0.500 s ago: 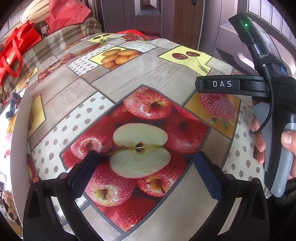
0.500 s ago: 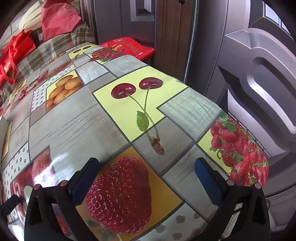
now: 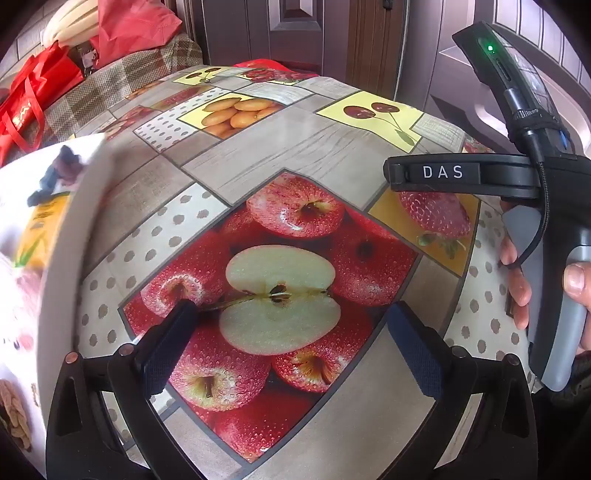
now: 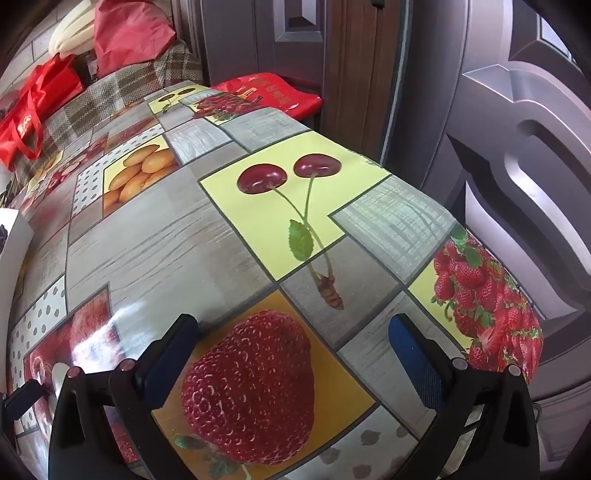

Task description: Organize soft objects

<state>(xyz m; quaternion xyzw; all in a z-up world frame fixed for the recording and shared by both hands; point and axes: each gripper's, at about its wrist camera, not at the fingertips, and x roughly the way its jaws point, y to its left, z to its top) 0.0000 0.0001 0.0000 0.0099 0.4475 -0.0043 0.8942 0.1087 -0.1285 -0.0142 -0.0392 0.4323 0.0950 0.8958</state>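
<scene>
Soft things [image 3: 110, 37] lie heaped on the sofa [image 3: 110, 88] beyond the table's [image 3: 295, 147] far left corner: 1 red bag [image 3: 33, 99], 1 cream roll [image 3: 70, 26], 1 red cloth [image 3: 140, 26]. At the table's left edge stands a white printed thing [image 3: 55, 206], too blurred to name. My left tongs [image 3: 291, 310] hang tilted down over the table, jaws spread wide, nothing between them but the printed apples. My right hand [image 3: 517, 280] grips the other handle at the table's near right side. My right tongs [image 4: 293, 321] are spread just as wide and empty, over the printed strawberry. Another red bag [image 4: 273, 92] sits past the table's far end.
</scene>
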